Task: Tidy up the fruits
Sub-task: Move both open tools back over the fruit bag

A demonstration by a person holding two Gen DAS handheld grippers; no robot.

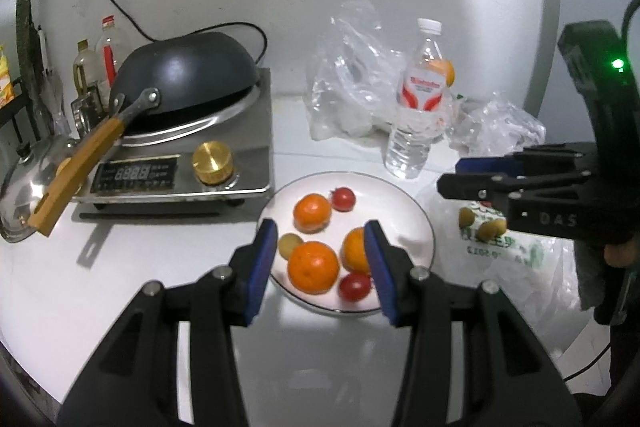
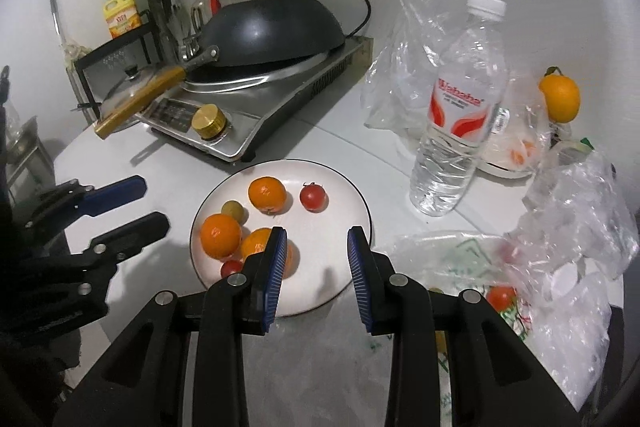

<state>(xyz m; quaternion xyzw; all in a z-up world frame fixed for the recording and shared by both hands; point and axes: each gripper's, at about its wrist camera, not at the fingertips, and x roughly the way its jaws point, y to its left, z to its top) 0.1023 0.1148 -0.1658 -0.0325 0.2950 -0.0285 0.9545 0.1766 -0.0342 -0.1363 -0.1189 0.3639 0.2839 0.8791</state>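
A round, glossy white plate with a thin dark rim is set on the smooth white bench, and on it are gathered three dimpled oranges, two shiny red tomatoes and one small greenish fruit. Both left tongs and right tongs, with ribbed blue pads, are held narrowly parted and empty above the plate. A crinkled clear plastic bag holding another tomato is seen just beside the plate.

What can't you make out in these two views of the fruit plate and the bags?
- Third orange, left wrist view: partly behind the left gripper.
- Fruit in the printed bag, right wrist view: blurred by plastic.
- Cooker display: digits too small.
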